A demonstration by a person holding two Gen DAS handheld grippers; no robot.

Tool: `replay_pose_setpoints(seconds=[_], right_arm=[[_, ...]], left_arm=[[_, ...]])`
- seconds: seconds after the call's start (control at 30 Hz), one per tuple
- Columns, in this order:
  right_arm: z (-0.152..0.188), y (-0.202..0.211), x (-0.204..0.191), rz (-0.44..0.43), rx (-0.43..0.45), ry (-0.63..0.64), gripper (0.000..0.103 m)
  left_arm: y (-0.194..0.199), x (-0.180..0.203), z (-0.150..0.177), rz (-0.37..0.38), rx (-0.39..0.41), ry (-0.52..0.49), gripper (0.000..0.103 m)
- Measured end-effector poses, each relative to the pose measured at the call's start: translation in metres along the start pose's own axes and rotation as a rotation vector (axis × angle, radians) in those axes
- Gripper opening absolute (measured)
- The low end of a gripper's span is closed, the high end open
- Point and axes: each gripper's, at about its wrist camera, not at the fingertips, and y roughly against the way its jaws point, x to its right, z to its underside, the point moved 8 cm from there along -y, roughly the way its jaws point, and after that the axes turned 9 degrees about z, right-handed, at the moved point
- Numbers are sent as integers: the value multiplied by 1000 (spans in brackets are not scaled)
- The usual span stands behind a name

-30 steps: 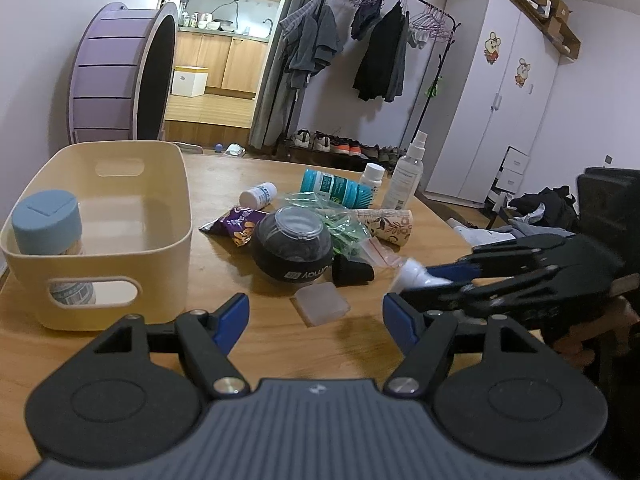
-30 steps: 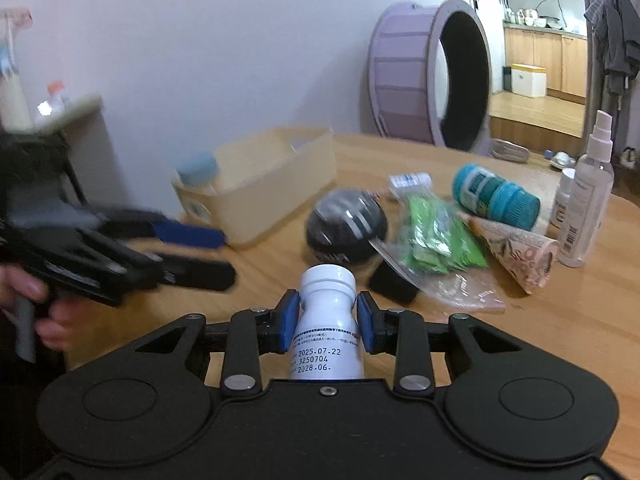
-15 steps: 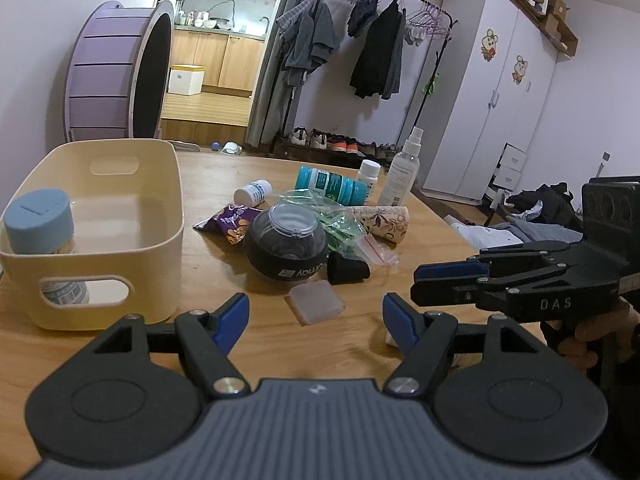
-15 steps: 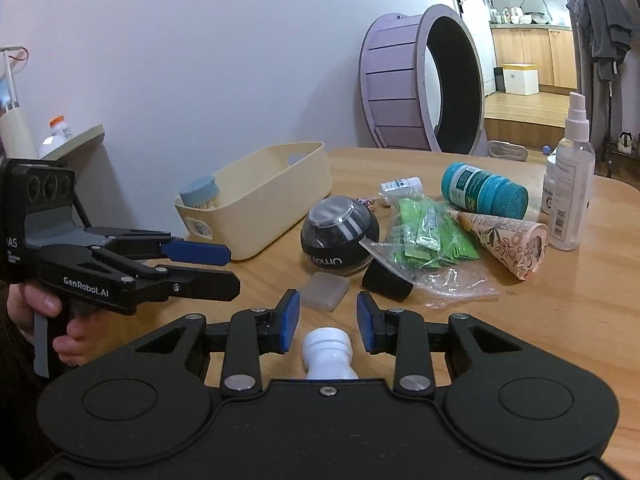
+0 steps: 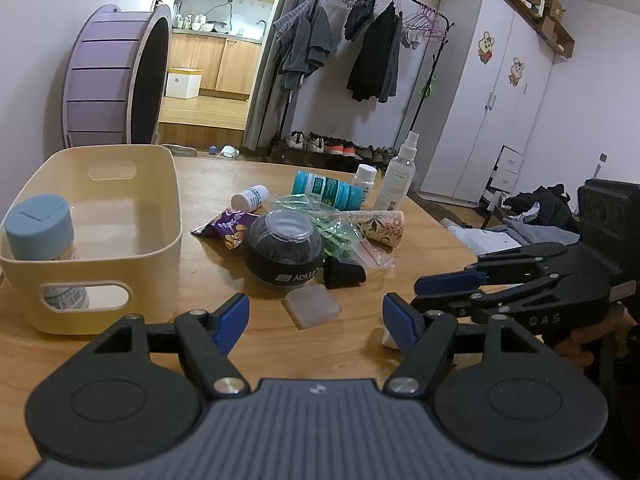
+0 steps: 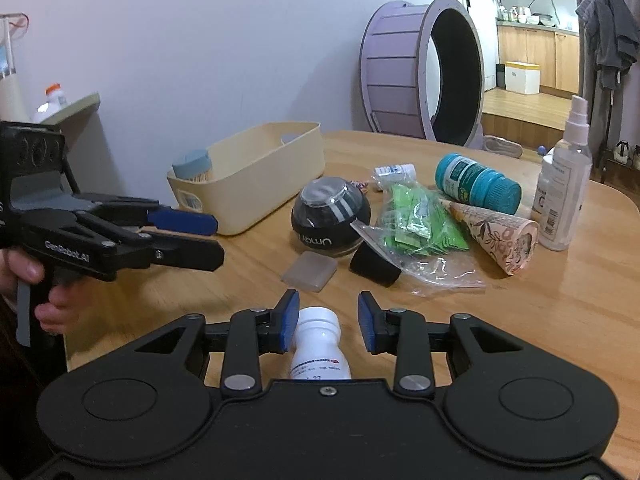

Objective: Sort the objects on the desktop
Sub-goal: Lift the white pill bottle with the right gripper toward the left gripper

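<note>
Lying between the right claw (image 6: 323, 322)'s spread blue pads, a white bottle (image 6: 319, 342) rests on the tabletop (image 6: 540, 320) with its cap pointing to 12 o'clock, straight along the fingers. Its long axis therefore runs parallel to the pads, which suits a squeeze across its width. It sits off-centre: the cap is touching or almost touching the pad at 9 o'clock, while a clear gap shows on the 3 o'clock side. So this claw stands open and grips nothing.

From the left claw (image 5: 316, 320), also open and empty, only a white sliver of the bottle (image 5: 387, 338) shows at about 3 o'clock, tucked behind its right pad. The right claw is plainly the nearer one.

Seen from the right claw, the cream bin (image 6: 256, 172) lies at roughly 11 o'clock, past the black ball (image 6: 330, 216), with a blue-capped jar (image 6: 192, 164) already standing in its near corner. Whether the bottle is about to be gripped or was just set down, this scene fits both.
</note>
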Motion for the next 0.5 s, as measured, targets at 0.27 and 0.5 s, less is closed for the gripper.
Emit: replay_pose_setpoints(seconds=[0.27, 0.5], right_arm=[[8, -10, -22, 6, -52, 126, 58], [10, -13, -22, 1, -72, 114, 32]], left_arm=[[-1, -3, 2, -10, -8, 3, 73], [1, -5, 2, -13, -3, 9, 73]])
